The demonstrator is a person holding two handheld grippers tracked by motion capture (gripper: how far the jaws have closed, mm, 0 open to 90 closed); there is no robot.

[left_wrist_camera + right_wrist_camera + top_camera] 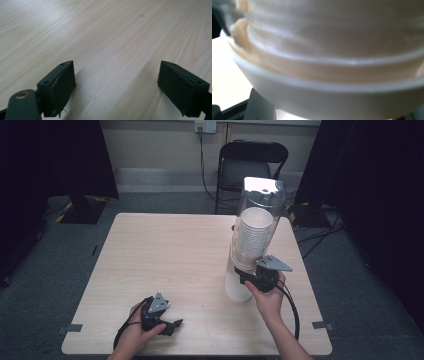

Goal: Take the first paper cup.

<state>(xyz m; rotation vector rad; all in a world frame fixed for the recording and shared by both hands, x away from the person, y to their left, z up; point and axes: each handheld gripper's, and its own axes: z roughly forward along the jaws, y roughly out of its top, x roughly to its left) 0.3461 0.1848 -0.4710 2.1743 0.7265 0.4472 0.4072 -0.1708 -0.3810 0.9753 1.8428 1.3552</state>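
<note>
Under both grippers lies a pale wooden table [165, 255], and around it is grey carpet [45, 285]. Behind the table, far beyond the right gripper [260, 277], stands a black folding chair [250, 162] by a light wall with a plug socket [205, 126]. Dark curtains hang at both sides of the room. Cables run over the floor to the right of the right gripper.

Right in front of the right gripper stands a tall clear cup dispenser [255, 235] with a stack of white paper cups [254, 237] inside. The right gripper sits at the white bottom part of it. Its jaws are pulled in close, but I cannot tell if they squeeze a cup or the tube, because the right gripper view is very near and blurry. A white rim [324, 87] runs across it.

The left gripper [167, 325] rests low near the front edge of the table, well apart from the dispenser. Its jaws stand wide open with bare wood between them. Black cables trail from each gripper.
</note>
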